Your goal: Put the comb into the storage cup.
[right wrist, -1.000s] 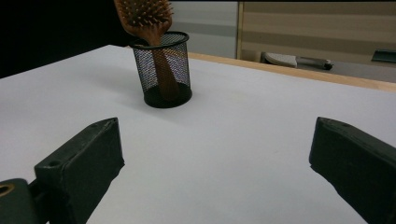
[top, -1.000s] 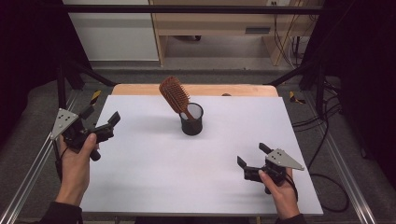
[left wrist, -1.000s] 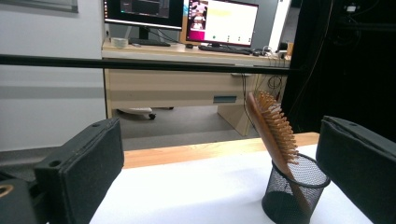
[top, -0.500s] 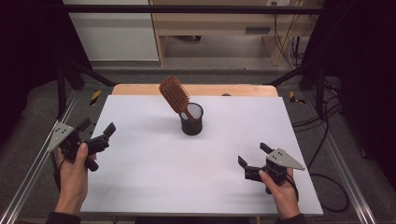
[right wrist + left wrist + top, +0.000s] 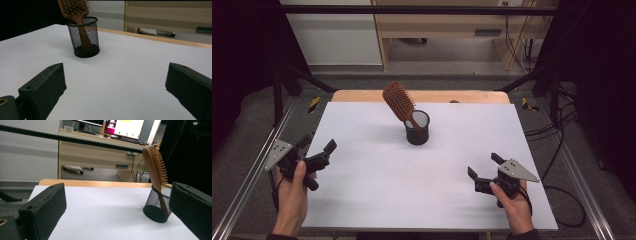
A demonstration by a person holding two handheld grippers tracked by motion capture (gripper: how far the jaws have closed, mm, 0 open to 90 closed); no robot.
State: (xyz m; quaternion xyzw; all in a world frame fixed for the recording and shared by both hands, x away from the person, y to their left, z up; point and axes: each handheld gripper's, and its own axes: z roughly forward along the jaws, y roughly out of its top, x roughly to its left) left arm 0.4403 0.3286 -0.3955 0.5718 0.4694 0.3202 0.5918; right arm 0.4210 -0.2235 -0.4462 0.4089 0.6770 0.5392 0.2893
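Observation:
A wooden hairbrush [image 5: 398,102] stands handle-down in a black mesh cup [image 5: 417,129] at the middle of the white table [image 5: 372,195], leaning left with its bristle head up. The brush [image 5: 155,167] and the cup [image 5: 157,206] also show at the right of the left gripper view, and the brush [image 5: 75,10] and cup [image 5: 85,37] at upper left of the right gripper view. My left gripper [image 5: 318,146] is open at the table's left edge. My right gripper [image 5: 483,165] is open near the front right. Both hold nothing.
A wooden strip [image 5: 362,95] runs along the table's far edge. Metal frame rails [image 5: 252,175] flank the table. Beyond stand a wooden desk [image 5: 100,152] with monitors, and cables [image 5: 557,150] on the floor at right.
My left gripper has moved toward me and to the left, ending at the table's left edge. The right gripper, brush and cup have stayed put.

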